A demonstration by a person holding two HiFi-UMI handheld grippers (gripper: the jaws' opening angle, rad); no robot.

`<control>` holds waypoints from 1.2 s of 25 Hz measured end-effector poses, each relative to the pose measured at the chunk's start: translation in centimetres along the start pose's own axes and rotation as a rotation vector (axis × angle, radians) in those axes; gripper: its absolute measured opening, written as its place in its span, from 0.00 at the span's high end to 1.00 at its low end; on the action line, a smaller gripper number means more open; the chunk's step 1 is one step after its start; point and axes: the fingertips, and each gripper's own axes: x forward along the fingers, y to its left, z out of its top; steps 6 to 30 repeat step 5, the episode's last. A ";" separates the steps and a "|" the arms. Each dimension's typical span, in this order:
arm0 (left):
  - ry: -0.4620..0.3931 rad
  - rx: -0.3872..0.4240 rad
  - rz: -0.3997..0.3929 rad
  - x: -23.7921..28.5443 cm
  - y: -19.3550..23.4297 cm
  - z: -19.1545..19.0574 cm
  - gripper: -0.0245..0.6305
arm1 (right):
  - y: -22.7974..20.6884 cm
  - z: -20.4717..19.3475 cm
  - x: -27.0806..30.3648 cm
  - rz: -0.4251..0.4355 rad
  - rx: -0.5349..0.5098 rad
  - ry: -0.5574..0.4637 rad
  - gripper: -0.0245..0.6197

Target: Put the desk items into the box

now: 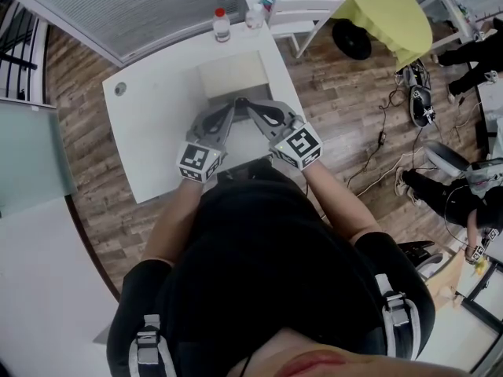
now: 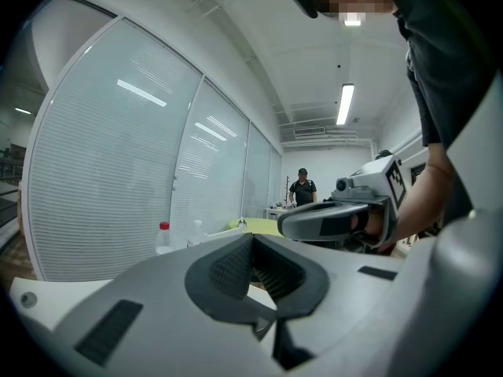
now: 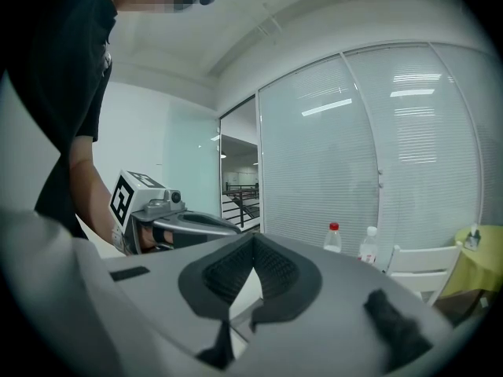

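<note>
Left gripper (image 1: pixel 231 103), right gripper (image 1: pixel 244 103): closed, beside probable box (image 1: pixel 232 75)

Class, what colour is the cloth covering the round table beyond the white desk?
Yellow-green; the cloth shows best in the head view.

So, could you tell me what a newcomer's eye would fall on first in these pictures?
The left gripper and right gripper, both shut and empty, angle in with their tips close together over the white desk, right at the near edge of the pale box. A red-capped bottle stands at the desk's far edge, and a yellow-green table sits beyond to the right.
</note>
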 end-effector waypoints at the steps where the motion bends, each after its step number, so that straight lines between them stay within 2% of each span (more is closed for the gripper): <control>1: 0.001 -0.001 0.000 0.0 0.0 0.0 0.94 | 0.0 0.0 0.0 0.000 -0.002 0.001 0.94; 30: 0.000 -0.003 -0.001 0.1 0.1 -0.2 0.94 | -0.1 -0.3 0.3 -0.001 -0.001 0.005 0.94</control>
